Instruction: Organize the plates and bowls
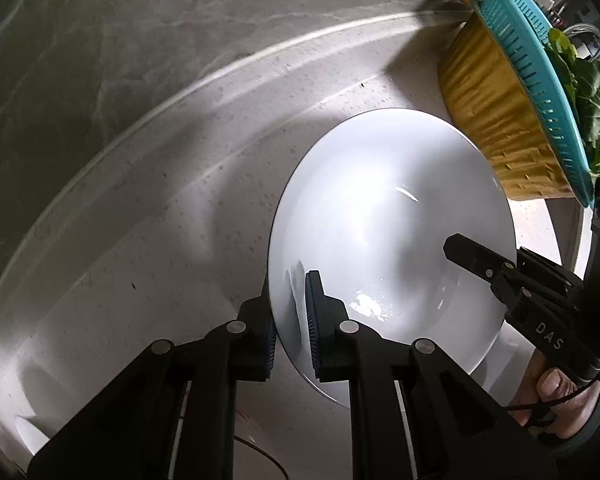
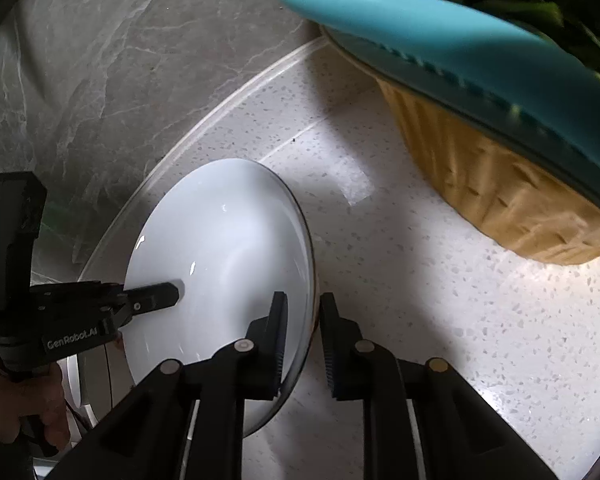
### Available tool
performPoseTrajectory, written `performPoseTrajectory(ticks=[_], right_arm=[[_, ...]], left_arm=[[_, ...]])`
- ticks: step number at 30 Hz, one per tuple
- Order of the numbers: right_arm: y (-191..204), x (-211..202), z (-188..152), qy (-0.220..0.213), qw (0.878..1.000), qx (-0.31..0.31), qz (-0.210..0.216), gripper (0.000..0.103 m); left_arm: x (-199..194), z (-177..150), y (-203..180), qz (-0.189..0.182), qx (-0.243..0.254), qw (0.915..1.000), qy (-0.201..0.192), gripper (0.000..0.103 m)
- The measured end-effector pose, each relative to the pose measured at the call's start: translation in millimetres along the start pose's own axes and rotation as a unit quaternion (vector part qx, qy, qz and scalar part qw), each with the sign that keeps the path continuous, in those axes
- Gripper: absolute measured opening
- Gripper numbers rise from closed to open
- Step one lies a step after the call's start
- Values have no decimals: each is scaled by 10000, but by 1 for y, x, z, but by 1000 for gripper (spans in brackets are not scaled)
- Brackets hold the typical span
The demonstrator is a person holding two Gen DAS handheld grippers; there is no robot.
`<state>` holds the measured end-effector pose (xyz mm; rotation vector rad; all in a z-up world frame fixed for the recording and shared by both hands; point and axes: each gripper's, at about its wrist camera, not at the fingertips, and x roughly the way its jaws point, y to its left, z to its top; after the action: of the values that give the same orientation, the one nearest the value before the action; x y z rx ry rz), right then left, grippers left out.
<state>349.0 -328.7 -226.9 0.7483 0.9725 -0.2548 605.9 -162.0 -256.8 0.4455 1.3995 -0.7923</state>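
Tools angle steeply down – left tool (image 1: 292, 320) and right tool (image 2: 304, 344) both clenched on plate (image 1: 380, 216) rim

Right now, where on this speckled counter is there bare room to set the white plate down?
Free: the speckled white counter between the round white plate and the woven yellow basket, and the strip between plate and grey marble wall. Crowded: the far corner, where the teal plastic colander overhangs the basket.

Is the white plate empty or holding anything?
Empty. The white plate shows only bare glossy surface with glare; nothing lies in it. The left gripper and right gripper clamp its rim.
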Motion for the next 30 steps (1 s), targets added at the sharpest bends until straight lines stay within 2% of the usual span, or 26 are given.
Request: performPoseTrajectory(ticks=[8,18,22,30], right_arm=[[-5,-37,-22,24,9999,-126,29,17],[-15,-90,-68,208,9990,-396,-15,17],[-21,-86,-88,373,9984,-417,-16,17],[-17,-74,-106,485,9973,-553,-52,17]], left_arm=[[-19,-39,-31,-142,24,9999,-47,11],[-34,-116,-77,-389,62,9991,130,11],[-30,-146,-84,-417,-33,9988,245,11],[-18,-168,-82,-350,-147,9990,252,12]])
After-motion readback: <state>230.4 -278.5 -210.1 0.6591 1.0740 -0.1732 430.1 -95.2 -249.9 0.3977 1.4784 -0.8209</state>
